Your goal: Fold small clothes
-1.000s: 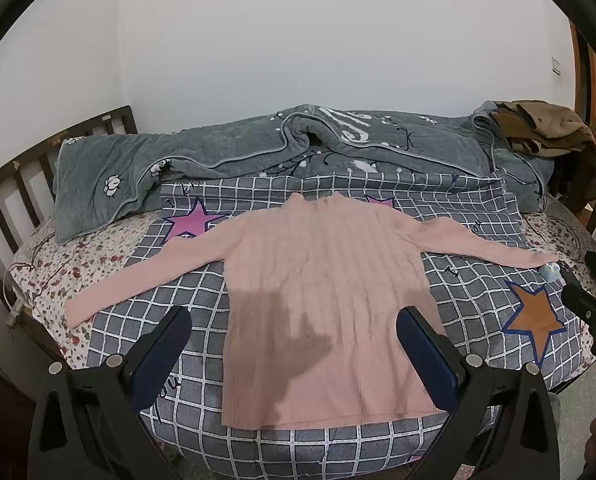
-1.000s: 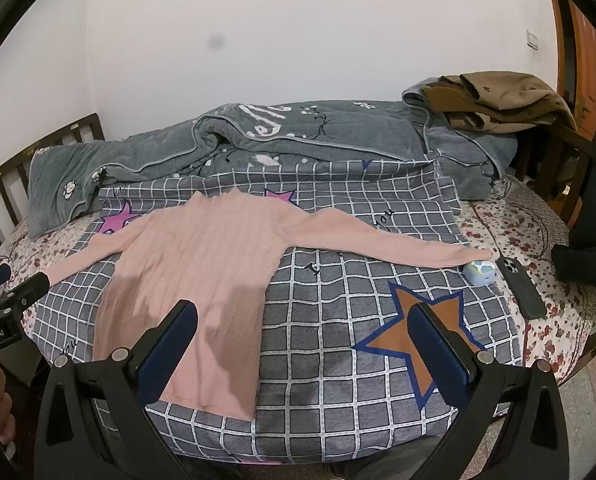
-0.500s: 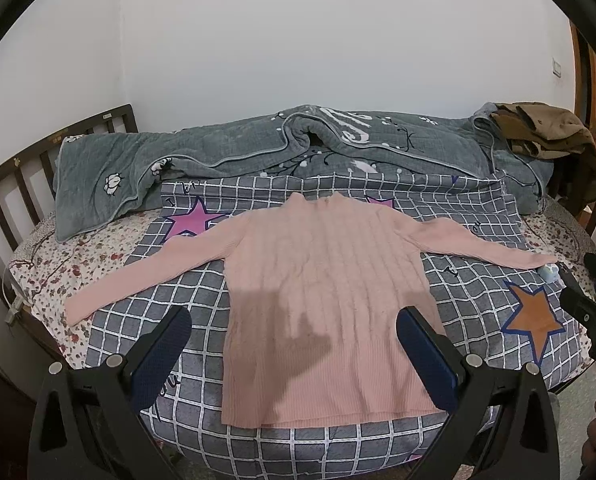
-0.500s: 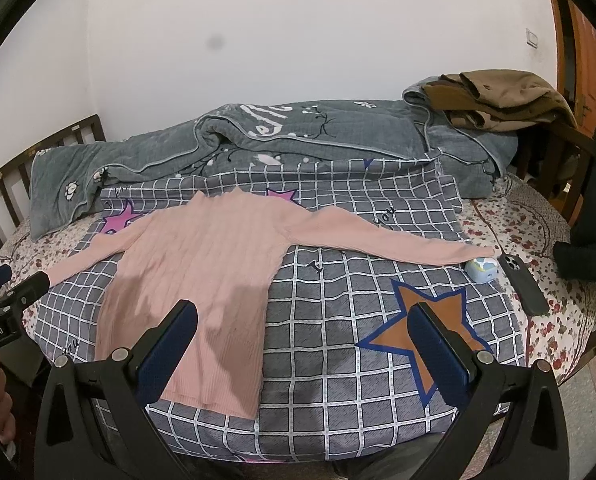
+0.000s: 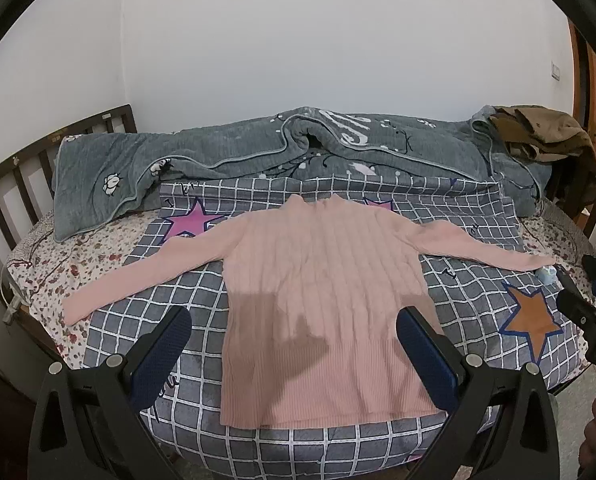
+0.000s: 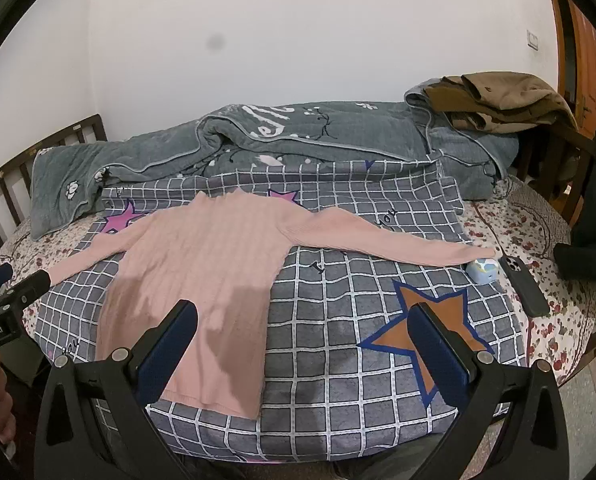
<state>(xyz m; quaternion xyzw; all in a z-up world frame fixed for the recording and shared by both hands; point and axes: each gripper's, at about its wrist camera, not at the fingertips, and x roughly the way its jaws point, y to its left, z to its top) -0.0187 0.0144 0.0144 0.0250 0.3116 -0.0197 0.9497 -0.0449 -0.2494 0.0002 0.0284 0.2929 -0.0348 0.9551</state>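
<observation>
Setting: white-walled bedroom; bed (image 5: 98, 264) spread with a checked star quilt (image 5: 477, 320), fills the middle of both views.
Left gripper (image 5: 294, 364): jaws spread wide, holding nothing, poised above the near hem at lower centre of its own frame.
Right gripper (image 6: 301, 348): likewise wide apart and empty, over bare quilt just beside the garment's edge.
Pink sweater (image 5: 321, 304): flat at centre of the left view, centre-left of the right view.
Orientation: collar toward the far wall at frame top, hem toward the cameras; body axis runs near to far, sleeves stretch across, left to right.
Risk, snag: right sleeve cuff (image 6: 485, 254) touches a small pale blue object (image 6: 482, 270) beside a dark phone (image 6: 523, 286); lifting that sleeve could probably drag them.
Risk, grip: soft ribbed knit may bunch, or a pinch may catch the quilt beneath.
Background: grey blanket (image 5: 258, 152), brown clothes (image 6: 493, 100) at upper right.
</observation>
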